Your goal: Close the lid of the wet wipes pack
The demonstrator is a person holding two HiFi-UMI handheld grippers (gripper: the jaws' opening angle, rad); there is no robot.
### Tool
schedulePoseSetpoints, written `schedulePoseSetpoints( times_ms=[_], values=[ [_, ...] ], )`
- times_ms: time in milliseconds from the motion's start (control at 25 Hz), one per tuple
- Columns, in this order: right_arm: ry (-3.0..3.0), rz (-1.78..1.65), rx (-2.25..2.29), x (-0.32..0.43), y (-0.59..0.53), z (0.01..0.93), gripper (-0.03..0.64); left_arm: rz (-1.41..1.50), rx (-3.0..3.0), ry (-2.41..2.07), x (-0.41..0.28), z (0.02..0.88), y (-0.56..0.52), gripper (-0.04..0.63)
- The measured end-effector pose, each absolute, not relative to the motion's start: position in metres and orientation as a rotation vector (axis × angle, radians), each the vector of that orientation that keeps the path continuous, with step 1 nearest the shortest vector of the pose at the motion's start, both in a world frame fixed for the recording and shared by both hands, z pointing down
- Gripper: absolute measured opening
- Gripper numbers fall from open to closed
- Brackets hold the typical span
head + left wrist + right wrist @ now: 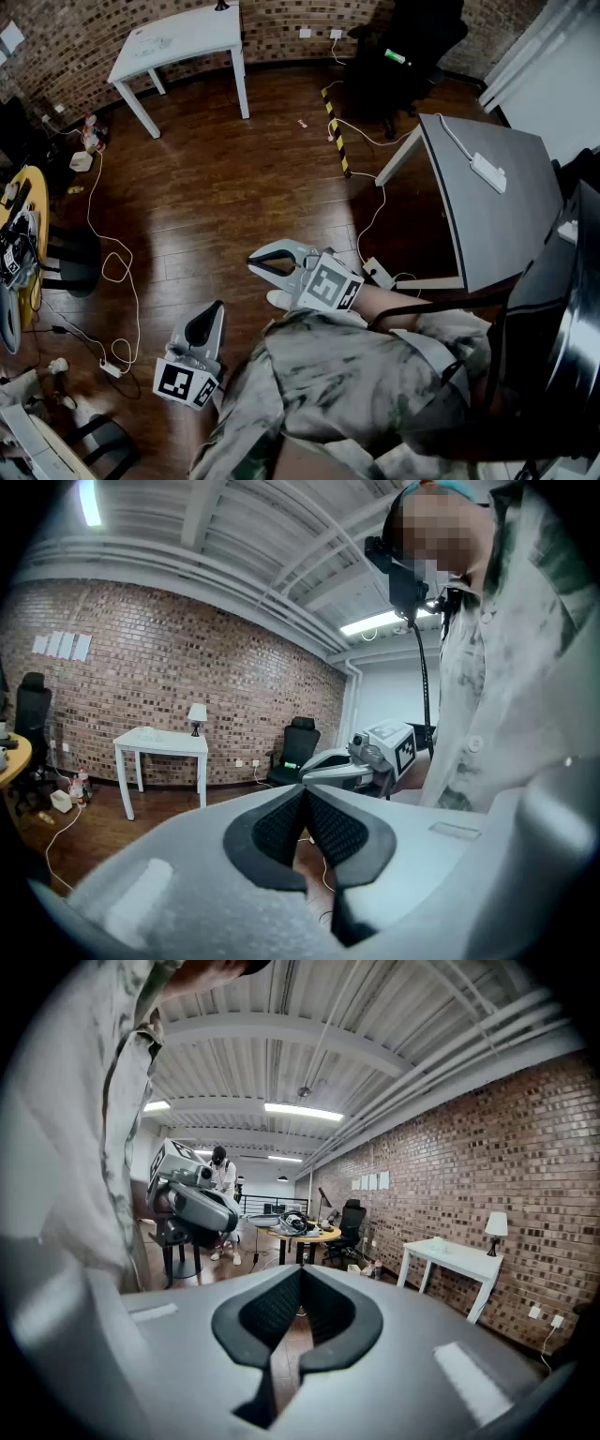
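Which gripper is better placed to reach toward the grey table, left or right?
Right, probably: the right gripper sits nearer the grey table, while the left gripper hangs lower on the far side. Both are shut and empty. No wet wipes pack is visible.

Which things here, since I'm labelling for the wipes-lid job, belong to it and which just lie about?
Job: left gripper, right gripper, both shut and empty; no wipes pack in view.
Lying about: white table, grey table, black chair, yellow table.
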State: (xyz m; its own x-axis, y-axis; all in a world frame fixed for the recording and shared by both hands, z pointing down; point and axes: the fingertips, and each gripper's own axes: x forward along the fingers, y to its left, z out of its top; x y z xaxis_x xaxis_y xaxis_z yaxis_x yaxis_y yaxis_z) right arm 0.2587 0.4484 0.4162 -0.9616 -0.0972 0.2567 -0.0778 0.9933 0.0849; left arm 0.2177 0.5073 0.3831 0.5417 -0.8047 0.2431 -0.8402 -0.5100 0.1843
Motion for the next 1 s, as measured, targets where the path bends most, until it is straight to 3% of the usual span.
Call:
schedulePoseSetpoints(
  times_ms=[1000],
  values=[
    [-2.885,-0.043,0.097,0.283,0.372,0.422,0.005,0.224,2.451,-1.417,0.234,0.385,0.431,0.0]
  ],
)
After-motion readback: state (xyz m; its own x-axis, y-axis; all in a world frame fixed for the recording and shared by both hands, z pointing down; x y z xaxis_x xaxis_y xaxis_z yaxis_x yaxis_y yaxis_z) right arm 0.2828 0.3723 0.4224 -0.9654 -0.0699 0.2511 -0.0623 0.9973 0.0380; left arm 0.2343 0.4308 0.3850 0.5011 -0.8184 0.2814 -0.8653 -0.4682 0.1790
